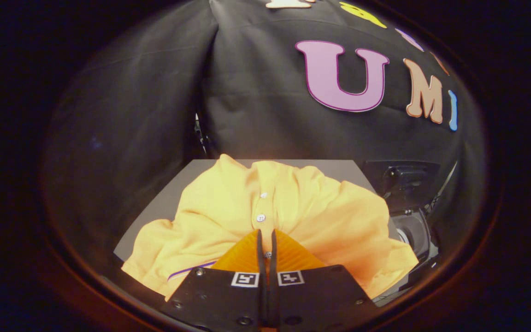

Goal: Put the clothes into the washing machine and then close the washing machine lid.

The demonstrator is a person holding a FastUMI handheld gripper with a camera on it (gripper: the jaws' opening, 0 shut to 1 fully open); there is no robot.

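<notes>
A yellow polo shirt [228, 207] lies bunched on a grey table [164, 203], its buttoned placket running straight ahead of my fingers. My gripper [267, 236] is shut on the shirt, pinching a fold of the cloth at the placket, and the fabric gathers in creases toward the fingertips. To the right of the table, lower down, stands the washing machine [415, 230], with its dark body and a round grey opening partly in sight.
The black booth cloth hangs behind the table and on the left. The table's left and far edges show bare grey past the shirt. Dark equipment [401, 177] sits above the washing machine at the right.
</notes>
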